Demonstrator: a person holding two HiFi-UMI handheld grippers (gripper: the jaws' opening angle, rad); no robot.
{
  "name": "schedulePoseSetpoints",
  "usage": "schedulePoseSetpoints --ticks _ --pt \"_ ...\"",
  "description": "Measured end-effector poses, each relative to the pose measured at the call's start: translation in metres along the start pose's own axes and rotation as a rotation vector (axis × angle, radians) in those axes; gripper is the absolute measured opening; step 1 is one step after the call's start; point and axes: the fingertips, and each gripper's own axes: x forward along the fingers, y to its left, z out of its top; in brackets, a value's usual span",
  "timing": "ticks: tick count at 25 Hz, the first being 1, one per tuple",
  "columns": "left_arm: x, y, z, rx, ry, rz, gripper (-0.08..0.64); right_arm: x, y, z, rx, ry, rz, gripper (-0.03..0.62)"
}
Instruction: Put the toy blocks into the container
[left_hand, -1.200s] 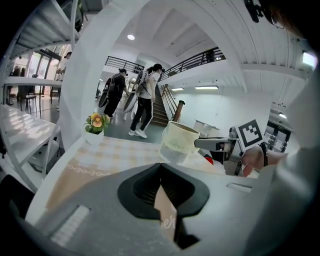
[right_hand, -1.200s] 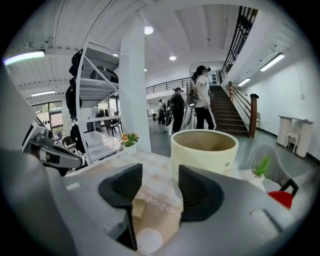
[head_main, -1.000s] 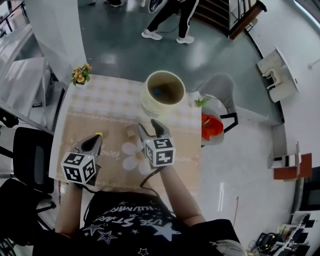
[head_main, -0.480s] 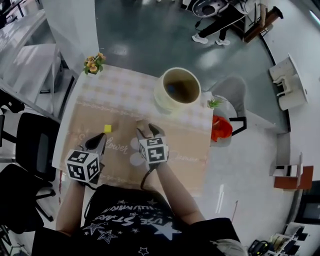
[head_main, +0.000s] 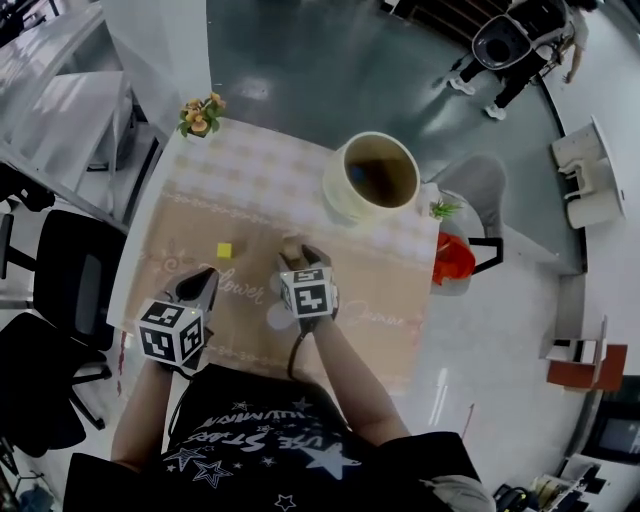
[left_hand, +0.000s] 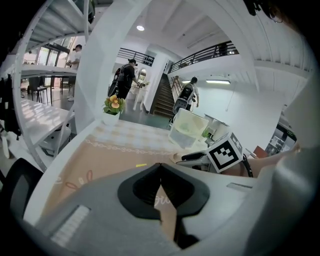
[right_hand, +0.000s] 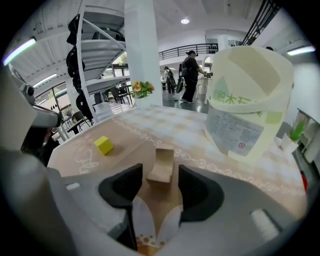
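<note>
In the head view the right hand-held gripper (head_main: 301, 258) hangs over a tan wooden block (head_main: 291, 246) on the worktop (head_main: 370, 290) short of the cream round plastic container (head_main: 340, 195), the left gripper view shows the left hand-held gripper (left_hand: 160, 165) closed and empty, waiting aside, and the right gripper view shows wide-open jaws straddling that block untouched, lined up to pinch it.

Bench cloth (head_main: 240, 185): matt fabric, tan with a pale checked print.
Plain block (right_hand: 161, 166): bare unpainted wood, matt.
Yellow block (right_hand: 104, 145): smooth painted faces.
Container (right_hand: 250, 90): cream plastic with a slight sheen and a paper label on its wall.
Right gripper (right_hand: 160, 172): matt grey plastic shell, jaws padded dull black.
Floor (head_main: 300, 70): polished, glossy, mirroring lights.
</note>
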Motion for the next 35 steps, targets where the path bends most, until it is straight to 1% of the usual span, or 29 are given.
schedulePoseSetpoints --ticks 2,3,6,9,14,19,25,31,35 --pt "-0.001 0.001 -0.003 -0.004 0.005 0.002 0.011 0.003 -0.001 -0.001 0.003 0.013 -0.005 0.228" --pt "-0.001 0.002 -0.004 -0.006 0.007 0.003 0.011 0.004 -0.001 -0.002 0.003 0.016 -0.008 0.182" --pt "-0.002 0.004 -0.007 -0.014 0.012 0.009 0.011 0.005 -0.002 -0.003 0.002 0.026 -0.015 0.152" --pt "-0.003 0.006 -0.009 -0.019 0.014 0.014 0.011 0.004 -0.003 -0.005 0.002 0.042 -0.01 0.152" --pt "-0.005 0.006 -0.004 -0.018 0.001 0.016 0.011 -0.007 -0.001 0.004 0.003 0.018 0.0 0.15" --pt "-0.004 0.0 0.002 -0.008 -0.013 0.006 0.011 -0.023 -0.001 0.023 0.005 -0.037 0.005 0.15" --pt "0.001 -0.011 0.013 0.004 -0.029 -0.02 0.011 -0.05 -0.006 0.053 0.002 -0.13 0.004 0.152" --pt "0.008 -0.021 0.034 0.059 -0.049 -0.039 0.011 -0.078 -0.017 0.079 -0.009 -0.211 -0.011 0.15" --pt "0.01 -0.028 0.049 0.08 -0.068 -0.052 0.011 -0.1 -0.031 0.1 -0.01 -0.271 -0.03 0.15"
